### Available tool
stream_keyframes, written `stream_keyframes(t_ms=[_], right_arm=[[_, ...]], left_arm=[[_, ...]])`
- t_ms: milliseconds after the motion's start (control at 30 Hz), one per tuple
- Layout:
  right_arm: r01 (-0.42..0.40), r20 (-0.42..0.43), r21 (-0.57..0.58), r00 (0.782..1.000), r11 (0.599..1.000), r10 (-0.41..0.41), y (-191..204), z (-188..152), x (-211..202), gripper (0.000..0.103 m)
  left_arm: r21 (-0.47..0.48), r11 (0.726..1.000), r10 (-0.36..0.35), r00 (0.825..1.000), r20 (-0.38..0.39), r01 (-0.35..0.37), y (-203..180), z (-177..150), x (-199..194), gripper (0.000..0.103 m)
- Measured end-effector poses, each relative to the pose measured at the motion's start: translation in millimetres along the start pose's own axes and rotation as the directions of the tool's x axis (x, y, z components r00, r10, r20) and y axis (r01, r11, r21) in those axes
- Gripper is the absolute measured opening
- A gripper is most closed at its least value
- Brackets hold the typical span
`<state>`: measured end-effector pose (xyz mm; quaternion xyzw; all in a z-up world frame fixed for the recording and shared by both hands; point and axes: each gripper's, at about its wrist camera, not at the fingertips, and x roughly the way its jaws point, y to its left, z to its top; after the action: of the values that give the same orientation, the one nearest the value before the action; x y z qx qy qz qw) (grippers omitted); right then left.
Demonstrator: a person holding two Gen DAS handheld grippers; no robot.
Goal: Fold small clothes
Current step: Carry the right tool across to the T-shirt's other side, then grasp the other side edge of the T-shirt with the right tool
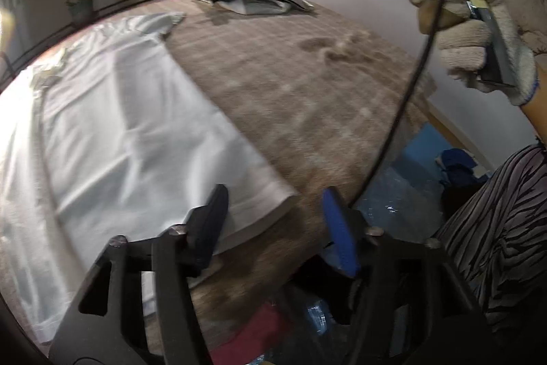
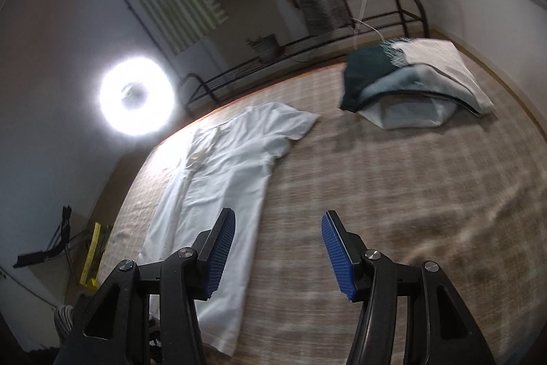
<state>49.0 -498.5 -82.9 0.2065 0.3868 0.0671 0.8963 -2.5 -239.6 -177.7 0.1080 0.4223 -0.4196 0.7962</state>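
While both of my claws hang empty above the bed (image 2: 393, 166), the white shirt (image 2: 225, 180) lies flat on the checked cover, one side apparently already folded in along its length. Its long axis runs from the hem near me up to the collar and the spread sleeve (image 2: 290, 125) at the far end. My left claw (image 1: 273, 224) is spread wide with nothing between its fingers, and it hovers close over the near hem corner (image 1: 273, 204), so that hand is plainly the nearer one. My right claw (image 2: 278, 245) is equally wide open and holds nothing; the left camera shows it raised well above the bed, and from its own camera the shirt lies ahead and to the left. A pile of other clothes (image 2: 410, 81) sits well apart at the far corner. I judge the next fold starts from the hem, with my right claw having to come down and leftward to reach it.
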Motion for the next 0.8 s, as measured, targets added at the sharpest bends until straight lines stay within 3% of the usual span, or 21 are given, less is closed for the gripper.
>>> stream_keyframes(t_ms=[133, 200, 233, 300, 333, 400, 467, 500, 600, 800], right_arm=[[-0.021, -0.028, 0.053, 0.999, 0.998, 0.023, -18, 6, 13, 0.056], [-0.032, -0.044, 0.062, 0.998, 0.998, 0.035, -22, 12, 25, 0.056], [-0.041, -0.051, 0.068, 0.998, 0.997, 0.045, -24, 15, 32, 0.056], [-0.064, -0.065, 0.097, 0.995, 0.993, 0.07, -29, 24, 51, 0.056], [-0.071, -0.072, 0.116, 0.994, 0.991, 0.08, -31, 28, 62, 0.056], [-0.077, -0.082, 0.151, 0.993, 0.986, 0.09, -35, 36, 84, 0.056], [-0.087, -0.088, 0.201, 0.99, 0.976, 0.107, -39, 44, 109, 0.056], [-0.092, -0.092, 0.221, 0.989, 0.971, 0.115, -40, 47, 121, 0.056], [-0.074, -0.116, 0.249, 0.988, 0.966, 0.106, -39, 57, 156, 0.056], [-0.037, -0.148, 0.276, 0.986, 0.96, 0.08, -34, 75, 218, 0.053]], left_arm=[[0.015, 0.998, 0.065, 0.997, -0.035, -0.064, -4, 2, 17, 0.058], [0.003, 0.996, 0.094, 0.994, -0.05, -0.094, -1, 0, 24, 0.036], [0.006, 0.994, 0.105, 0.994, -0.034, -0.105, -1, 0, 24, 0.032], [0.012, 0.994, 0.113, 0.993, -0.026, -0.113, 2, 2, 26, 0.01], [0.004, 0.994, 0.108, 0.994, -0.026, -0.108, 4, 2, 26, 0.005], [-0.1, 0.994, 0.03, 0.999, -0.03, -0.033, 16, 8, 25, 0.004], [-0.231, 0.969, -0.08, 0.997, 0.014, 0.081, 28, 13, 16, 0.004], [-0.267, 0.958, -0.099, 0.994, 0.045, 0.107, 32, 16, 11, 0.004], [-0.291, 0.95, -0.095, 0.993, 0.076, 0.114, 36, 19, 4, 0.004], [-0.263, 0.963, -0.057, 0.998, 0.03, 0.063, 33, 16, 16, 0.004]])
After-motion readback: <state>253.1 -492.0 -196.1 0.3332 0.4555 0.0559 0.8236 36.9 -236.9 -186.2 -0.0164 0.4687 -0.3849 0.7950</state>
